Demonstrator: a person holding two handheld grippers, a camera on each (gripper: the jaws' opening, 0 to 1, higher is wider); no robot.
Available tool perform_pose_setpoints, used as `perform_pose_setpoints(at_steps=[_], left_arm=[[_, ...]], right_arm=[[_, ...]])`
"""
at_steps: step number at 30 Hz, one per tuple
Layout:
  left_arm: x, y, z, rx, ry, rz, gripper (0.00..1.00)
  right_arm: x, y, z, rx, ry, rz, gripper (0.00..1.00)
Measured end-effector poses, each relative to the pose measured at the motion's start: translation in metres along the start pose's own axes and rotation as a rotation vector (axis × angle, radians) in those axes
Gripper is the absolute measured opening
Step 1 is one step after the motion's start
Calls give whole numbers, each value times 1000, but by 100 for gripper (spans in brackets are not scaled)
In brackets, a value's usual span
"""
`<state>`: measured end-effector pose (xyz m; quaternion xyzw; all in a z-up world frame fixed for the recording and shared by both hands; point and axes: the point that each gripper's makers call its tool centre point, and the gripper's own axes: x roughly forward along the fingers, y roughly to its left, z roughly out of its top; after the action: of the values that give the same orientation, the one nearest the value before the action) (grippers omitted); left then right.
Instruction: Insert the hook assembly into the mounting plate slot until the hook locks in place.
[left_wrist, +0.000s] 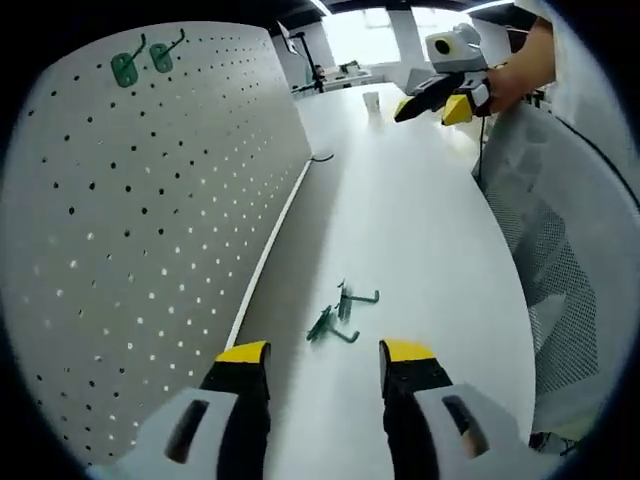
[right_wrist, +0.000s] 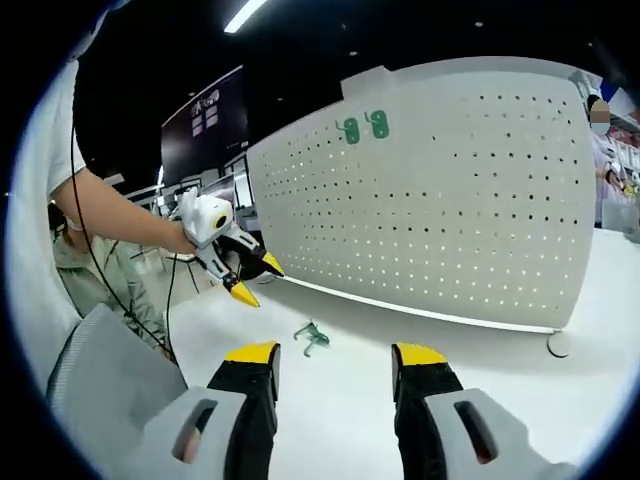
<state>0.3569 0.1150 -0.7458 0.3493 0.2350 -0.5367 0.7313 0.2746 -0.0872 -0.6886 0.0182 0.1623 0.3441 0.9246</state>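
Looking down the left gripper (left_wrist: 324, 358), jaws wide, we see loose hooks (left_wrist: 341, 312) on the table (left_wrist: 420, 230); the right gripper (right_wrist: 334, 360), also wide, catches the pegboard's (right_wrist: 470, 200) far end.

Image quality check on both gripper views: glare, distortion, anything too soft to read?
Left gripper view: fisheye bows the pegboard; windows blow out at the top; loose green hooks on the white table read small but sharp. Right gripper view: dark ceiling, bright strip light, pegboard edge curved, hooks tiny.
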Motion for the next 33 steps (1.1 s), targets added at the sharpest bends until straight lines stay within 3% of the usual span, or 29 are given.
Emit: perform_pose_setpoints(at_steps=[23, 33], left_arm=[[34, 5, -10, 136, 90, -120, 42], [49, 6, -11, 176, 108, -161, 34]], right_arm=[[1, -1, -5, 18, 17, 2, 42], [-1, -3, -6, 25, 20, -4, 42]])
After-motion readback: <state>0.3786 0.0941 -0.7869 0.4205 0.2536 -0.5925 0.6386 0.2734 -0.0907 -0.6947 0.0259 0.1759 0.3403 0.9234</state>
